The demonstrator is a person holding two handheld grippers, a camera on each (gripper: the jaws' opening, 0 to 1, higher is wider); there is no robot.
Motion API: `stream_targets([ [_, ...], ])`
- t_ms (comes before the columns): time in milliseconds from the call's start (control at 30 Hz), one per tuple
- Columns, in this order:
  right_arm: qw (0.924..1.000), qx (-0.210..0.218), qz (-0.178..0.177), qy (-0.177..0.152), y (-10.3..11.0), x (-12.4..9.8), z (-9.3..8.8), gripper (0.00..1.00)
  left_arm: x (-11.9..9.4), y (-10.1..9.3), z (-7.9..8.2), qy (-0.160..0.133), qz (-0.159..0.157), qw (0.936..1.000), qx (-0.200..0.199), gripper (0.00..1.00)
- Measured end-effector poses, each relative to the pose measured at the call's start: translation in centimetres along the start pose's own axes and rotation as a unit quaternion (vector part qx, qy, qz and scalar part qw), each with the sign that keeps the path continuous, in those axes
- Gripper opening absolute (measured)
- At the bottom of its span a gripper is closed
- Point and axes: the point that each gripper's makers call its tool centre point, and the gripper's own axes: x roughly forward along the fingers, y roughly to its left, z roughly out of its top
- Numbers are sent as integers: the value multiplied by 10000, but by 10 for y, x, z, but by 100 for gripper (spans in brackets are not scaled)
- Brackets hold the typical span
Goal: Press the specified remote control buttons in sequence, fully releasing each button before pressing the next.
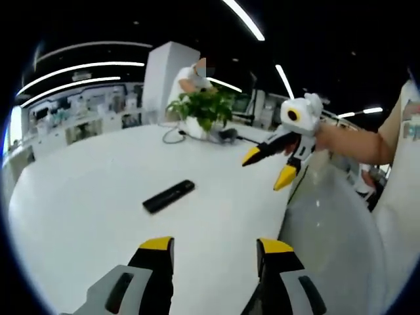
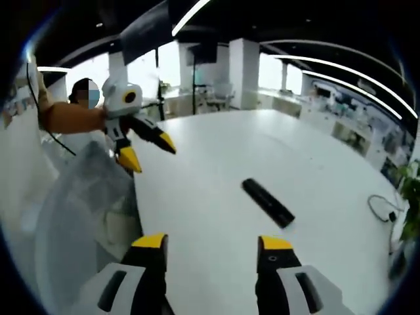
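White table [image 1: 98, 197] bears the remote [image 1: 168, 195] (untouched); left gripper [image 1: 213, 252] and right gripper [image 2: 210, 252] both spread.

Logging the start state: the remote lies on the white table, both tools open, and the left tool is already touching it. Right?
Not quite. The left tool is not touching the remote; the left gripper view shows bare table between its open jaws and the remote. The rest holds: the remote lies on the white table, and the right tool is open too.
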Motion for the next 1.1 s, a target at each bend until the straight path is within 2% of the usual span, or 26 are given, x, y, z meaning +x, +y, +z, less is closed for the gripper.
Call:
stream_targets([
  [267, 9985, 331, -176, -410, 11, -10, 1, 62, -9, -9, -6, -146, 46, 9997, -203, 56],
  [367, 9955, 611, -283, -671, 13, -13, 3, 67, -11, -11, -6, -295, 37, 9984, -475, 58],
  [500, 9960, 341, -530, -639, 12, -16, -4, 69, -14, -10, -12, -302, 101, 9984, -463, 59],
  [600, 9962, 84, -627, -597, 15, -17, -11, 70, -18, -11, -9, -463, 97, 9978, -471, 59],
  [767, 9955, 64, -599, -734, 26, -18, -15, 72, -19, -11, -9, -554, 71, 9974, -463, 61],
  [967, 9962, -89, -647, -568, 31, -17, -26, 71, -19, -18, -9, -553, 48, 9984, -117, 62],
  [1100, 9960, -40, -615, -651, 33, -17, -25, 69, -19, -21, -9, -563, 24, 9984, 10, 63],
])
